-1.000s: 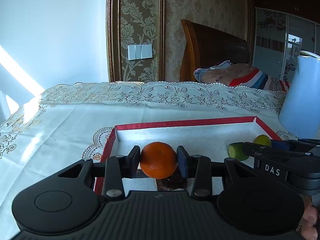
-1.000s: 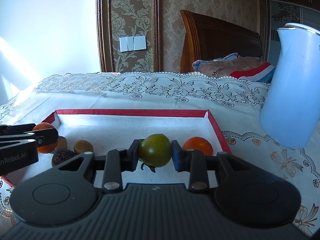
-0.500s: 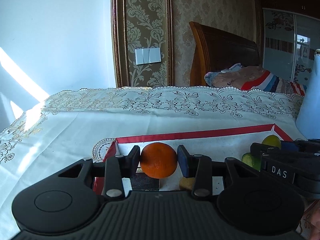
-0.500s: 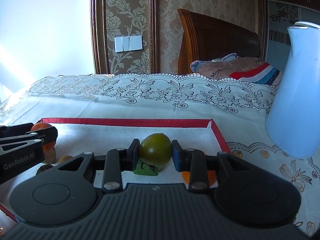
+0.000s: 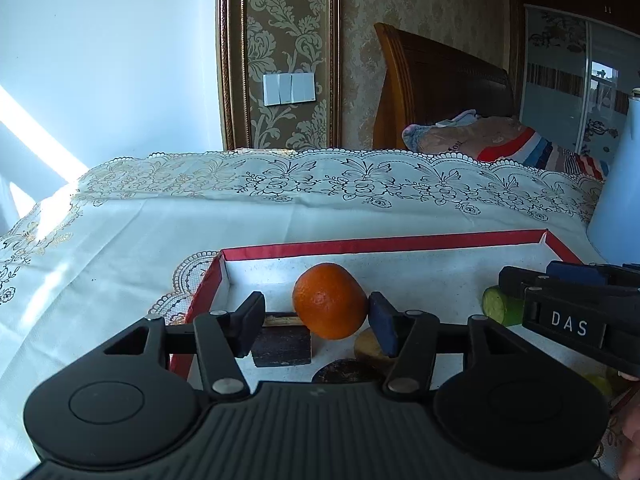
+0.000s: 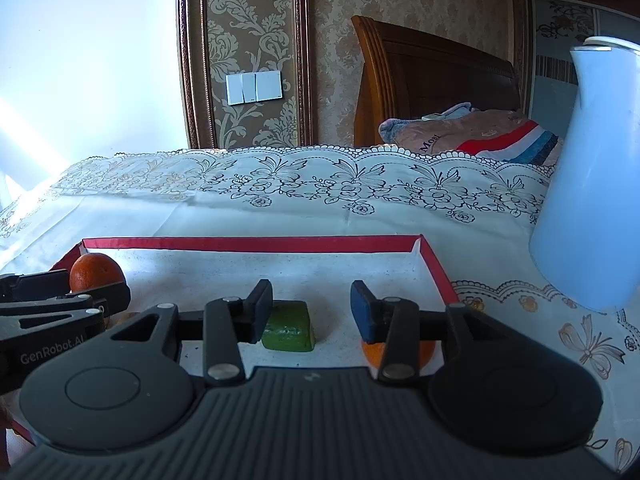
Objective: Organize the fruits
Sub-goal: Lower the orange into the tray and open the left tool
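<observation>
Over the tray (image 5: 384, 245), both grippers' fingers (image 5: 252, 320) are opening, orange (image 5: 330, 300) between the left pair.

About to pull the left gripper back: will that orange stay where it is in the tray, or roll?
Probably prone to roll: the orange is round and sits on the flat floor of the tray. The left gripper jaws are opening around it; the right pad looks very close, so a sideways withdrawal could nudge it. Its dimpled skin should grip well.
</observation>
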### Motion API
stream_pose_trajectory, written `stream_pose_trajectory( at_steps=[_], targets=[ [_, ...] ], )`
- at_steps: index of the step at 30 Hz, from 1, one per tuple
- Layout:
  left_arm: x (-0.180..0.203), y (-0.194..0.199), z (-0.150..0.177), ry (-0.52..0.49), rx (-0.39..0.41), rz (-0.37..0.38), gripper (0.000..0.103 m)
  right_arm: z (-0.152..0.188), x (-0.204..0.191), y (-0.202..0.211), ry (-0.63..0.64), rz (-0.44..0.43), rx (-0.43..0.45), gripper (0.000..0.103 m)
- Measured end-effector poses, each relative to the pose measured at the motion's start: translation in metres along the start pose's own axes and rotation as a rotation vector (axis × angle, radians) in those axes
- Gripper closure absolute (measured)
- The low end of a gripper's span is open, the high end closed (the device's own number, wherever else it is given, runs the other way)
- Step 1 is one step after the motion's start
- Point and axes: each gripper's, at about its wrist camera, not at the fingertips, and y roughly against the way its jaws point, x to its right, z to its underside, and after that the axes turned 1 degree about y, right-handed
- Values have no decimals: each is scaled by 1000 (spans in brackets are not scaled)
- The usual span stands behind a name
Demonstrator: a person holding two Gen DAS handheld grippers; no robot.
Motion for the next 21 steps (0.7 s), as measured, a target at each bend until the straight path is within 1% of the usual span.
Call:
stream_pose_trajectory(
  at_steps=[2,5,6,7,8,10,12,17,21],
  targets=[
    [-1,0,0,4,2,3,42,0,0,1,0,4,4,50],
    [-1,1,0,4,6,-1,41,0,1,2,-3,2,5,49],
    [-1,2,0,6,7,-2,40,0,1,2,-3,3,5,45],
    [-2,2,0,9,7,0,35,1,1,2,-3,6,7,42],
    [-3,2,1,14,9,3,33,1,1,2,-1,9,9,39],
    [-5,3,1,18,15,1,33,1,1,4,0,8,13,36],
    [-6,4,1,27,18,1,33,1,1,5,-6,7,18,29],
    [-10,7,2,35,20,4,32,3,1,7,-9,4,18,27],
    [-12,11,1,46,28,8,32,3,2,8,-11,5,22,23]
  ],
)
